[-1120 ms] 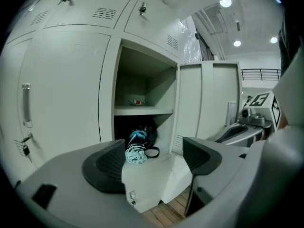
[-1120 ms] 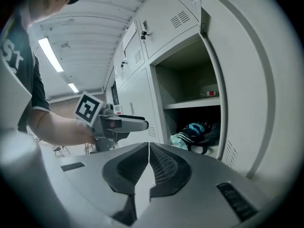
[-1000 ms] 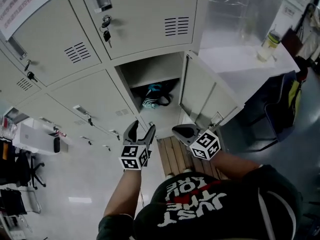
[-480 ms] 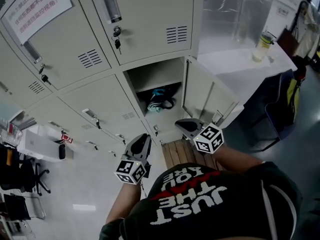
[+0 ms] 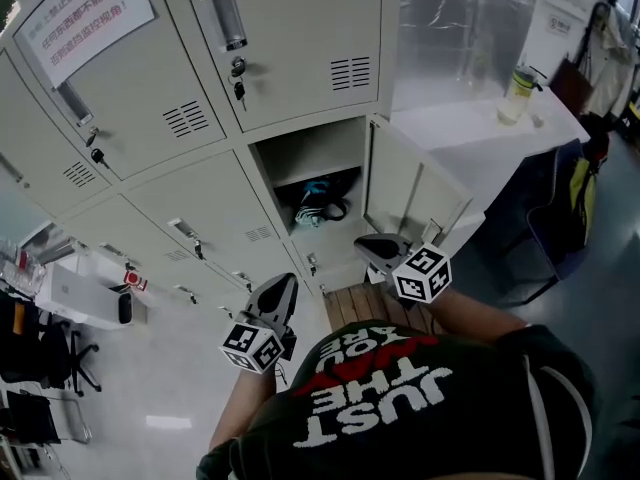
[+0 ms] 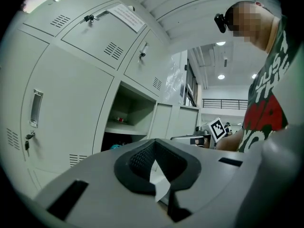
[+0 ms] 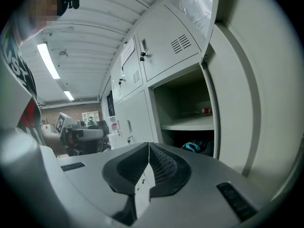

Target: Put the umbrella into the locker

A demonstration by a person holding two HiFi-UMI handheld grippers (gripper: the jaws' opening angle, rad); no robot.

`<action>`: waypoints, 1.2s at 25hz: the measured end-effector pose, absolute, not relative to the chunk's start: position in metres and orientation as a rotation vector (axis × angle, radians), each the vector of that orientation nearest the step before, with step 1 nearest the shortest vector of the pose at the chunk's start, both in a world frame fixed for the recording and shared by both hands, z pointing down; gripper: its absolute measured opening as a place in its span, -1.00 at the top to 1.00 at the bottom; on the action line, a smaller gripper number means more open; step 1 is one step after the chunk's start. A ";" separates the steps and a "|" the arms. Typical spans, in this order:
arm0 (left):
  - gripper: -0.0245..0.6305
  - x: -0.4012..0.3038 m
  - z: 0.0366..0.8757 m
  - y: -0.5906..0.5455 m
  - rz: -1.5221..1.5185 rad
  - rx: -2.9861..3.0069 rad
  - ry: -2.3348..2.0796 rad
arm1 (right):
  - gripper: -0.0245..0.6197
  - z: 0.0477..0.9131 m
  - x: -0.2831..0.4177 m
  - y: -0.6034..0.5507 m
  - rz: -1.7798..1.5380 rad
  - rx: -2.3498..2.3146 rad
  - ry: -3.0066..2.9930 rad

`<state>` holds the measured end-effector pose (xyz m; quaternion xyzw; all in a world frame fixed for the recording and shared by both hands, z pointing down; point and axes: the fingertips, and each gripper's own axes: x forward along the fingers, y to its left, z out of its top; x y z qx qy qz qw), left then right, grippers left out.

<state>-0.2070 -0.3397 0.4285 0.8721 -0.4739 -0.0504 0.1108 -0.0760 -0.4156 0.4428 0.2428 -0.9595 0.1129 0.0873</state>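
The teal and black umbrella [image 5: 316, 202] lies inside the open locker [image 5: 300, 158], in the lower part under its shelf. It also shows as a teal spot in the right gripper view [image 7: 194, 147] and the left gripper view [image 6: 115, 147]. The locker door [image 5: 410, 193] stands open to the right. My left gripper [image 5: 283, 286] is shut and empty, held below and to the left of the open locker. My right gripper [image 5: 372, 249] is shut and empty, just in front of the door's lower edge. Neither gripper touches the umbrella.
Closed lockers [image 5: 190, 208] with keys and handles fill the wall around the open one. A wooden slat bench [image 5: 365, 306] lies below the grippers. A table [image 5: 480, 128] with a bottle [image 5: 517, 94] stands to the right, office chairs [image 5: 40, 348] at far left.
The left gripper's jaws have closed from wide open to shut, and it has drawn back away from the locker. Both grippers have risen a little. The umbrella stays in the locker.
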 end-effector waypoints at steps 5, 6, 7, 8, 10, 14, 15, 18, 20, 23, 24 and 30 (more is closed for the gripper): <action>0.90 -0.209 0.433 -0.336 -0.139 2.551 -1.384 | 0.82 0.446 -0.073 -0.412 0.355 0.730 -2.853; 0.90 -0.208 0.433 -0.337 -0.139 2.551 -1.379 | 0.82 0.445 -0.074 -0.412 0.354 0.729 -2.856; 0.90 -0.207 0.433 -0.337 -0.141 2.552 -1.372 | 0.82 0.444 -0.074 -0.412 0.351 0.727 -2.862; 0.90 -0.206 0.433 -0.337 -0.141 2.552 -1.364 | 0.82 0.442 -0.075 -0.412 0.346 0.725 -2.867; 0.90 -0.202 0.435 -0.335 -0.136 2.557 -1.348 | 0.82 0.442 -0.074 -0.410 0.333 0.717 -2.871; 0.90 -0.201 0.438 -0.331 -0.127 2.558 -1.340 | 0.82 0.444 -0.074 -0.405 0.328 0.701 -2.863; 0.90 -0.202 0.438 -0.331 -0.128 2.555 -1.341 | 0.82 0.444 -0.074 -0.404 0.328 0.700 -2.860; 0.90 -0.205 0.439 -0.330 -0.130 2.546 -1.345 | 0.82 0.445 -0.074 -0.403 0.328 0.695 -2.857; 0.90 -0.205 0.440 -0.330 -0.132 2.541 -1.343 | 0.82 0.446 -0.076 -0.402 0.328 0.689 -2.857; 0.90 -0.203 0.443 -0.329 -0.132 2.535 -1.331 | 0.82 0.446 -0.078 -0.400 0.324 0.682 -2.855; 0.90 -0.203 0.443 -0.329 -0.132 2.532 -1.326 | 0.82 0.447 -0.078 -0.400 0.322 0.680 -2.854; 0.90 -0.204 0.445 -0.328 -0.138 2.526 -1.326 | 0.82 0.448 -0.077 -0.400 0.319 0.682 -2.852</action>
